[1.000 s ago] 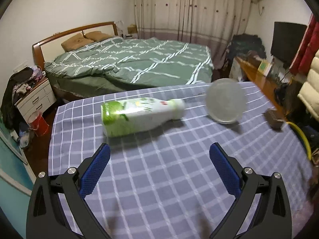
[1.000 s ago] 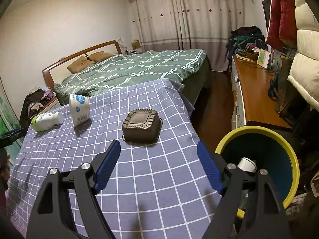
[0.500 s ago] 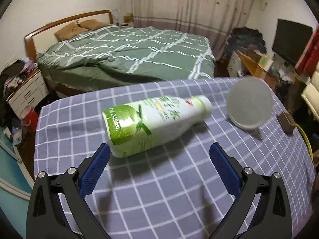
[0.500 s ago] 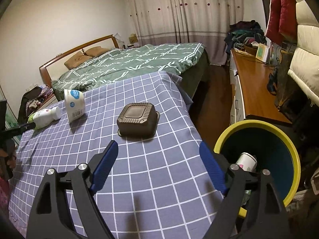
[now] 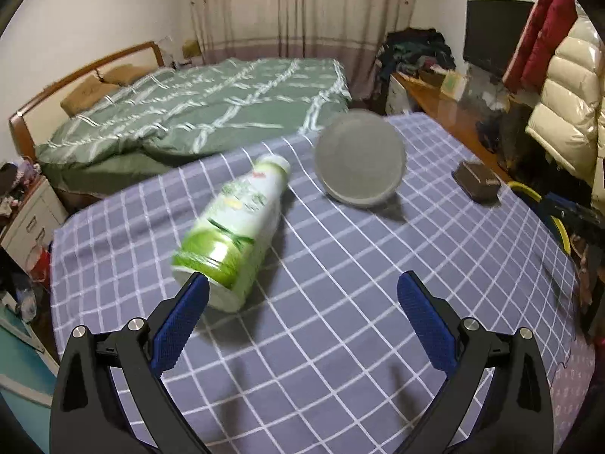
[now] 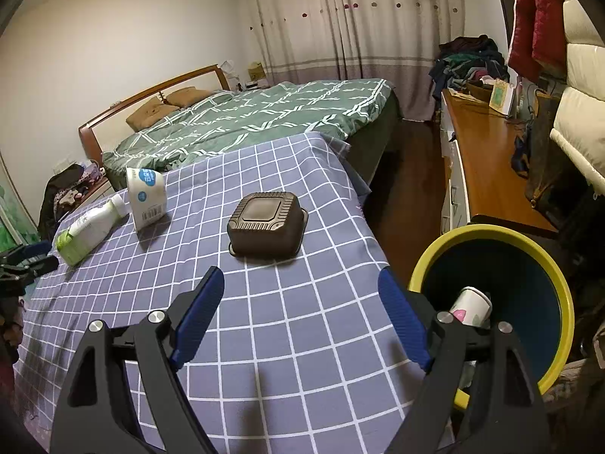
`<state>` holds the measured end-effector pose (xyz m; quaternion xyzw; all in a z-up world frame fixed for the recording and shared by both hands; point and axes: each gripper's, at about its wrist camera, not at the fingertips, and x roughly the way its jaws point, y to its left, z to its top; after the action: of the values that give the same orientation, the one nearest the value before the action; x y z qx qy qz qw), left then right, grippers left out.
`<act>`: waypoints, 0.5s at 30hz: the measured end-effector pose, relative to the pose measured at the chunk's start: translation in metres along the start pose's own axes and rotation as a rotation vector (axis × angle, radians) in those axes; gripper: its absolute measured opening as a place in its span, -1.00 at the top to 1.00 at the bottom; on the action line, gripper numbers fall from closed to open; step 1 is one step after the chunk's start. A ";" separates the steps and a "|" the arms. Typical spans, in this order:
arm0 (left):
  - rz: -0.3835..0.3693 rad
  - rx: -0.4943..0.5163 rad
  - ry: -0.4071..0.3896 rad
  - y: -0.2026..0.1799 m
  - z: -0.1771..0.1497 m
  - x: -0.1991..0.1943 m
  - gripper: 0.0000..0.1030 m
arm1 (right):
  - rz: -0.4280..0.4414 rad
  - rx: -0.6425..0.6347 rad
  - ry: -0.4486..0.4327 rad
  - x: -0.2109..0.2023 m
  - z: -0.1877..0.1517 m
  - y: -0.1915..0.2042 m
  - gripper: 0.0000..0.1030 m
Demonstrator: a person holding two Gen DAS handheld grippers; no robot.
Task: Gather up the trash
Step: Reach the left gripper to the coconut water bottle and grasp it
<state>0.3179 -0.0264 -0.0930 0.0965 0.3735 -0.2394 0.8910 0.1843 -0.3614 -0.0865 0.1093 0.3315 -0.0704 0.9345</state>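
Left tongs (image 5: 302,295): spread wide, holding nothing; black frame, ribbed blue pads.
Bottle (image 5: 236,232): smooth plastic, white with a green label, lying on its side on the tabletop; its base sits just past the left pad tip, cap pointing away, body left of the gap's centre.
Right tongs (image 6: 302,287): spread wide, holding nothing; same black frame and blue pads.
Brown box (image 6: 266,223): squarish dark plastic tray with ribbed edges, upside down, ahead of the right tongs, apart from the pads.
Tub (image 6: 145,196): round white paper tub with blue print, on its side, just right of the bottle.
Tabletop (image 6: 302,340): grey-purple cloth with a white grid.
Bin (image 6: 491,232): round, yellow rim, dark blue inside, right of the brown box beyond the tabletop edge; holds a white paper cup (image 6: 470,304).
Bed (image 6: 264,117): green quilt, beyond the tabletop.
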 end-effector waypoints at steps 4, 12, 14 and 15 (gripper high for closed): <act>0.056 -0.021 -0.009 0.015 0.010 0.003 -0.90 | 0.001 -0.005 0.008 0.002 0.000 0.002 -0.54; 0.110 -0.028 0.014 0.047 0.032 0.036 -0.90 | -0.003 0.011 0.023 0.005 -0.001 -0.001 -0.54; 0.100 -0.028 0.033 0.050 0.034 0.044 -0.90 | -0.002 0.012 0.025 0.006 -0.001 -0.002 -0.54; 0.101 -0.024 0.043 0.051 0.036 0.050 -0.90 | -0.002 0.011 0.026 0.006 -0.001 -0.002 -0.54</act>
<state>0.3956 -0.0125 -0.1036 0.1098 0.3901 -0.1873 0.8948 0.1880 -0.3632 -0.0909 0.1151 0.3433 -0.0716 0.9294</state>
